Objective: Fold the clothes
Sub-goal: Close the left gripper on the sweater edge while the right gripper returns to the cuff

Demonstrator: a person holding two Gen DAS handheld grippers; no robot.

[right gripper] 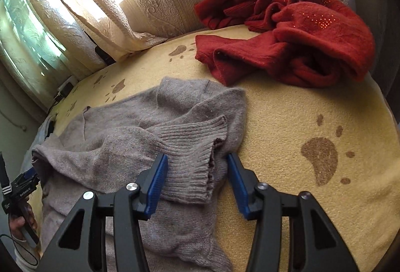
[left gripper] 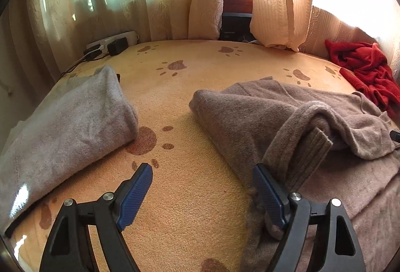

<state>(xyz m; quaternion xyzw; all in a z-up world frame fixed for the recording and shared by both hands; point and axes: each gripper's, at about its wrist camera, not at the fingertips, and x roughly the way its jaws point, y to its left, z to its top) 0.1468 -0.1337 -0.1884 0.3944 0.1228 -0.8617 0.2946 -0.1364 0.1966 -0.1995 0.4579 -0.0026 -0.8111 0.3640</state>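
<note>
The right gripper [right gripper: 196, 169] stands half open astride the ribbed cuff [right gripper: 192, 144] of the grey-brown sweater [right gripper: 125, 147], its pads not yet pressing — close only once both layers of the cuff sit deep between them. The left gripper [left gripper: 202, 187] is wide and empty, the sweater's edge touching its right finger [left gripper: 268, 193], so it should take the hem there.

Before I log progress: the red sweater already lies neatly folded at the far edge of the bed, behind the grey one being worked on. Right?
Not quite. The red sweater lies crumpled, not folded, as the right wrist view shows. It is at the far edge, behind the grey sweater.
</note>
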